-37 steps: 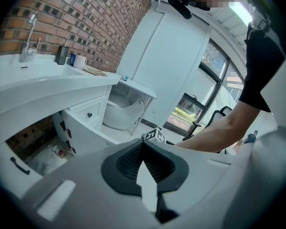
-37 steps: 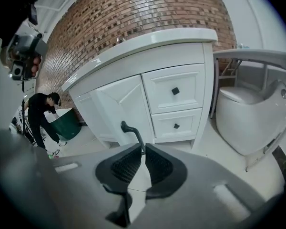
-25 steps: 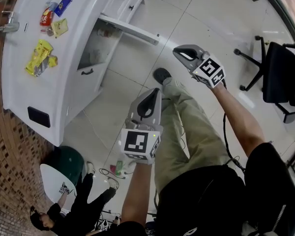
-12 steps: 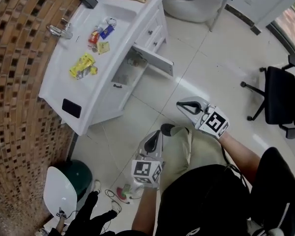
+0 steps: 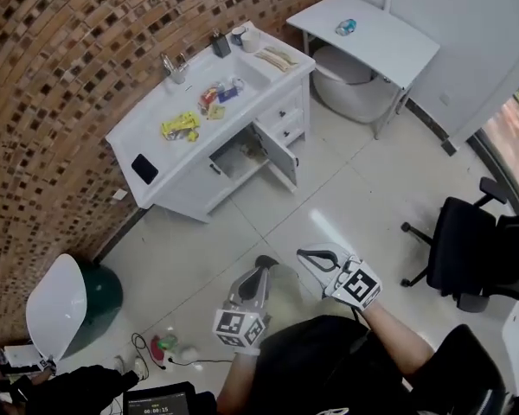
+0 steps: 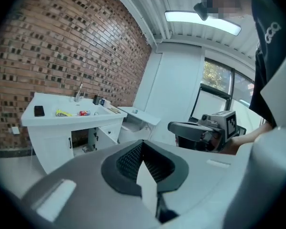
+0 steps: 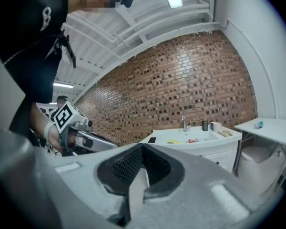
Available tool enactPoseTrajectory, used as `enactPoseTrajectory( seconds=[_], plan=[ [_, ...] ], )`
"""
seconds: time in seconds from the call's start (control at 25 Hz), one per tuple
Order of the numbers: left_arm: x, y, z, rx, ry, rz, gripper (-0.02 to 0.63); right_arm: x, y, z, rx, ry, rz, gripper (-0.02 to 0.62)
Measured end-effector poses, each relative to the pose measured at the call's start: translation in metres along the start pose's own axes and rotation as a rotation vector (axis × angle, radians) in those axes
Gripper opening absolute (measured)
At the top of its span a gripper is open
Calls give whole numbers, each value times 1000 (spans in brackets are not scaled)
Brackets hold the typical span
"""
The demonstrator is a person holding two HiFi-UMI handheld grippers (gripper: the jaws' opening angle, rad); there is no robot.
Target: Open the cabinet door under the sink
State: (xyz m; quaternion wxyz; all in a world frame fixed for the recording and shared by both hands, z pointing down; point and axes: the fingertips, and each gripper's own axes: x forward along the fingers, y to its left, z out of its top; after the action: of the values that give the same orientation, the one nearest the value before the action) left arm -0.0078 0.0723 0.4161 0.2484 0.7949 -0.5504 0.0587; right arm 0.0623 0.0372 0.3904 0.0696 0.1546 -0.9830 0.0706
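Head view: vanity door [image 5: 280,156] open, brick wall [image 5: 78,67].

The cabinet door [image 5: 278,156] under the sink [image 5: 245,73] stands swung open.

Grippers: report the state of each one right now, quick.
Left gripper: closed, holding nothing.
Right gripper: closed, holding nothing.
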Motion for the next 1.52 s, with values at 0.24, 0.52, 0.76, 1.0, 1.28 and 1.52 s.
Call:
enactPoseTrajectory(
  seconds=[0.24, 0.52, 0.76, 1.0, 1.28, 1.52],
  plan=[
    [-19, -139, -33, 55, -16, -136, 15, -133, 65, -40, -71, 193, -12, -8],
    [-50, -167, -45, 52, -46, -128, 15, -153, 110, -23, -89, 178, 9, -8],
    [-61, -158, -12, 129, -100, -126, 15, -117, 111, 17, -155, 111, 71, -8],
    [-83, -100, 27, 110, -142, 19, 15, -67, 131, 83, -189, -39, 216, -8],
    [-108, -103, 19, 61, -241, 216, 15, -95, 144, 68, -183, 16, 309, -8],
    [-100, -124, 12, 134, -211, 177, 15, -105, 127, 60, -123, 38, 252, -8]
  ],
)
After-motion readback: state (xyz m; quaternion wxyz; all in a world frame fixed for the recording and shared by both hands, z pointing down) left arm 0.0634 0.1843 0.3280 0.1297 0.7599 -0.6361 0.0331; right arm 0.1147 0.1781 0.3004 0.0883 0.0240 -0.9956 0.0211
